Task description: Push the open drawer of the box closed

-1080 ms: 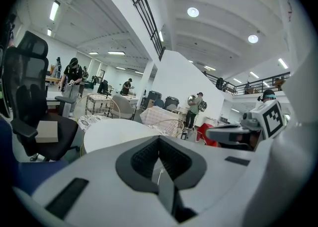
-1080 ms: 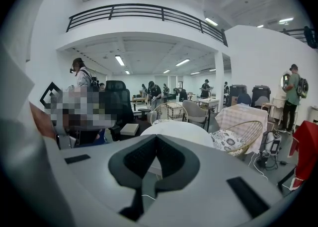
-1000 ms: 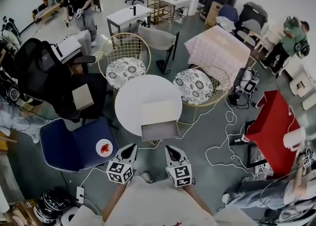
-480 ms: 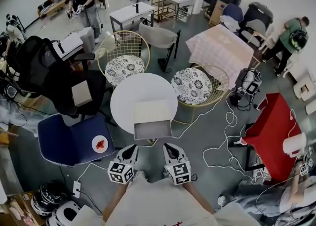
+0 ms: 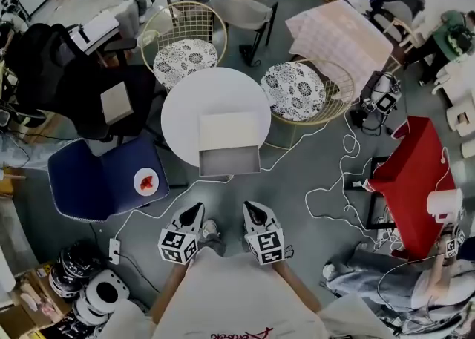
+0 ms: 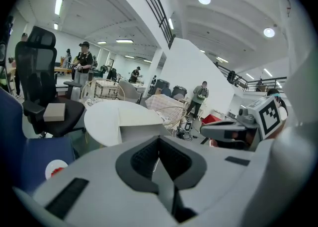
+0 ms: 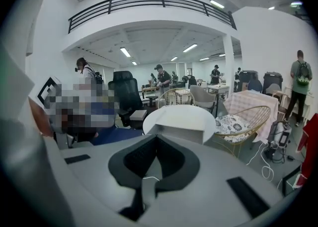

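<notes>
A pale box sits on the round white table, its drawer pulled out toward me past the table's near edge. My left gripper and right gripper are held side by side over the floor, short of the drawer and not touching it. Both are shut with nothing in them. In the left gripper view the box shows beyond the shut left gripper. The right gripper view has the box straight ahead of the shut right gripper.
A blue chair with a red-and-white plate stands left of the table. Two gold wire chairs stand behind it. A black office chair is at the left. Cables cross the floor toward a red table.
The table and box have slid up the head view, and the gap between the grippers and the drawer looks wider. Both grippers stay shut, side by side.
</notes>
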`<state>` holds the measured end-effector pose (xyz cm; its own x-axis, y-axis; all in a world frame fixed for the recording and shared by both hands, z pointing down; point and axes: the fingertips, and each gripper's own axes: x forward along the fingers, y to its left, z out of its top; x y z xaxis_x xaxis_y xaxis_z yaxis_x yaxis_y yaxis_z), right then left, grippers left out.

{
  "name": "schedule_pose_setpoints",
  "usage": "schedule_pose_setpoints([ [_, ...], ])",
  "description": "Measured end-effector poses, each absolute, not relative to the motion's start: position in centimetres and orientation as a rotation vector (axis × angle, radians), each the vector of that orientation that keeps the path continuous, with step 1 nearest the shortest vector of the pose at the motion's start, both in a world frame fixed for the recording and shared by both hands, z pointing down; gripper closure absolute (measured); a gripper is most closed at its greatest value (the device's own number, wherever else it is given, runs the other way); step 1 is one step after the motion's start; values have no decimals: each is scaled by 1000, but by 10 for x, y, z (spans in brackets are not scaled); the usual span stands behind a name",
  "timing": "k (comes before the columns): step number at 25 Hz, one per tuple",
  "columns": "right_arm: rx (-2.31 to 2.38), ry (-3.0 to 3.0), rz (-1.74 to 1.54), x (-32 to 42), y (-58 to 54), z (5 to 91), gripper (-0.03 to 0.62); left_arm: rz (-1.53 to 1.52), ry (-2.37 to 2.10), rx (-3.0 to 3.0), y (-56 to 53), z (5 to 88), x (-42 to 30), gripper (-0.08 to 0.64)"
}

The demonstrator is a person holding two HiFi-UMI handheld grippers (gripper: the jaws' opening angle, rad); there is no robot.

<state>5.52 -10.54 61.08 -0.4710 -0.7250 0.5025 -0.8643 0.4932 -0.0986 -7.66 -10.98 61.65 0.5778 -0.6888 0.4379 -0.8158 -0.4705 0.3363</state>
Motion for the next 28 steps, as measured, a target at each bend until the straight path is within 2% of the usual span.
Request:
schedule_pose_setpoints([
  [20,1148,-2185,752,36,-43,726,572,375,-1169,2140,-51,675,-92,548],
  [21,1138,-2186,766,34,-45,729,544,376,-1171,2135,-49,676,-93,548],
  [22,1134,-2186,775,33,-48,732,456,376,-1173,2132,-49,676,-94,548],
  [23,1134,-2185,776,32,-52,735,433,376,-1175,2130,-49,676,-96,548],
  [28,1150,-2174,761,29,-70,744,422,375,-1188,2126,-48,677,-101,548],
])
